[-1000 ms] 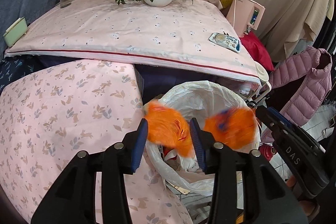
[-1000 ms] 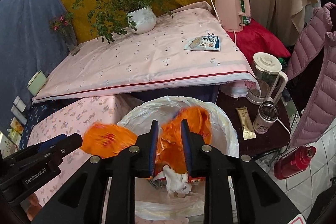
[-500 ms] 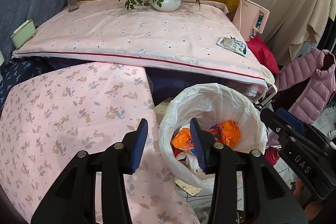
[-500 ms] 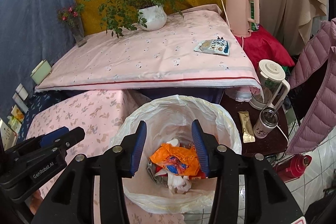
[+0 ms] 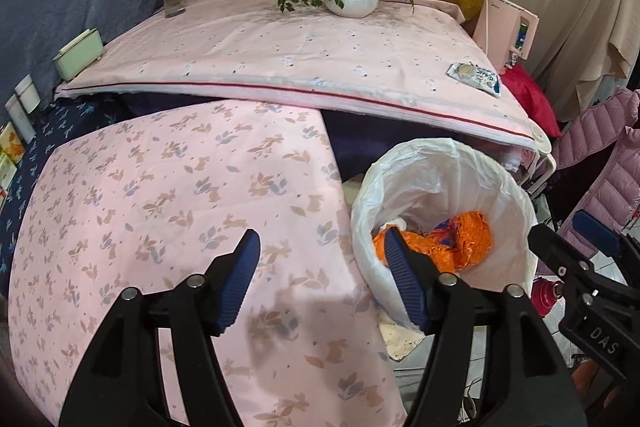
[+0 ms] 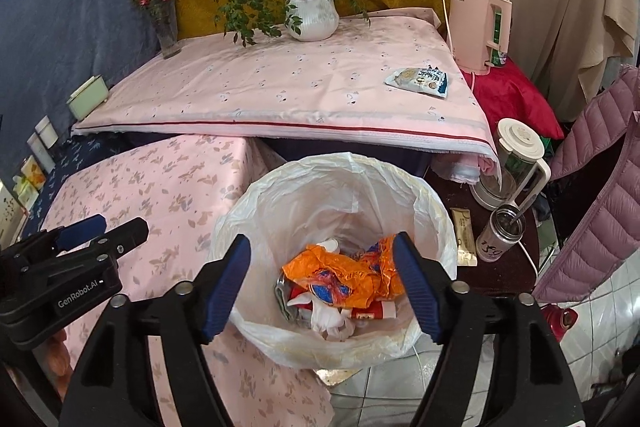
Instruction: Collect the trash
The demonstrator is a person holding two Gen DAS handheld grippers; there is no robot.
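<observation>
Both claws opening with nothing between the jaws — left claw (image 5: 320, 259) over the floral cloth, right claw (image 6: 322, 267) poised above the lined bin (image 6: 352, 167), presumably to drop straight in. Orange wrappers (image 6: 340, 275) lying inside. One snack packet (image 6: 418, 79) left on the counter (image 6: 240, 95) — print legible only from right wrist.

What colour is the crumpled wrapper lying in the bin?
Orange wrapper, clearest in the right wrist view.

Black clamp-style left tool (image 5: 320, 247), right tool (image 6: 322, 247), ribbed blue pads (image 6: 224, 279), silver screws
</observation>
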